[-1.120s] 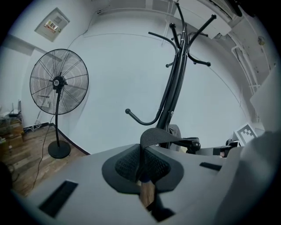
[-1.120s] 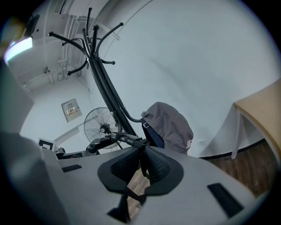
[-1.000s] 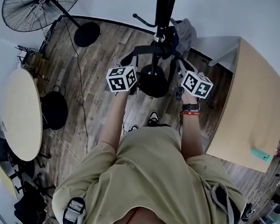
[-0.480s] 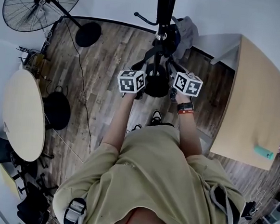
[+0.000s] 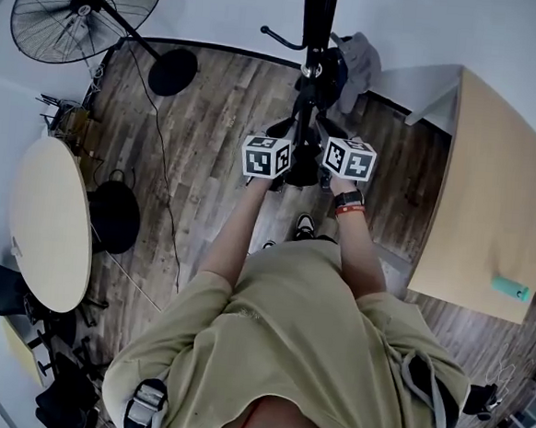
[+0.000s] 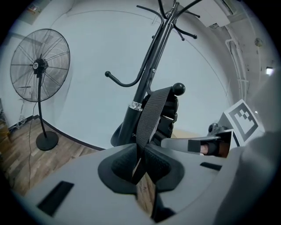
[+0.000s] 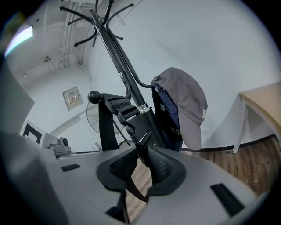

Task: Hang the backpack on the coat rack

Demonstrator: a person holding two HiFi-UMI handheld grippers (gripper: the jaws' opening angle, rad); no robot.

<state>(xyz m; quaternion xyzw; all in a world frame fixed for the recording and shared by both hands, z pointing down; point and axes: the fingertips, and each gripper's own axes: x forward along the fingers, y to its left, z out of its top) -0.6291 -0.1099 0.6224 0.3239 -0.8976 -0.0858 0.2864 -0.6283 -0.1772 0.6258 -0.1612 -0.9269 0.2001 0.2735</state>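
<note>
The black coat rack (image 5: 317, 18) stands straight ahead, and the black backpack (image 5: 325, 74) hangs close against its pole. My left gripper (image 6: 141, 154) is shut on a wide grey backpack strap (image 6: 151, 112) that runs up to a ball-tipped hook (image 6: 178, 89). My right gripper (image 7: 142, 156) is shut on a black strap with a buckle (image 7: 131, 116) beside the pole (image 7: 125, 70). From the same hook (image 7: 94, 96) another strap hangs down. In the head view both marker cubes, left (image 5: 267, 156) and right (image 5: 350, 158), sit side by side over the rack's round base (image 5: 301, 172).
A grey cap (image 7: 186, 103) and a dark garment hang on the rack's far side. A standing fan (image 5: 86, 5) is at the back left, with a cable along the wooden floor. A round table (image 5: 50, 224) is on the left and a wooden table (image 5: 491, 198) on the right.
Both grippers have moved inward and forward toward the rack pole, and now sit close together with the straps drawn in.
</note>
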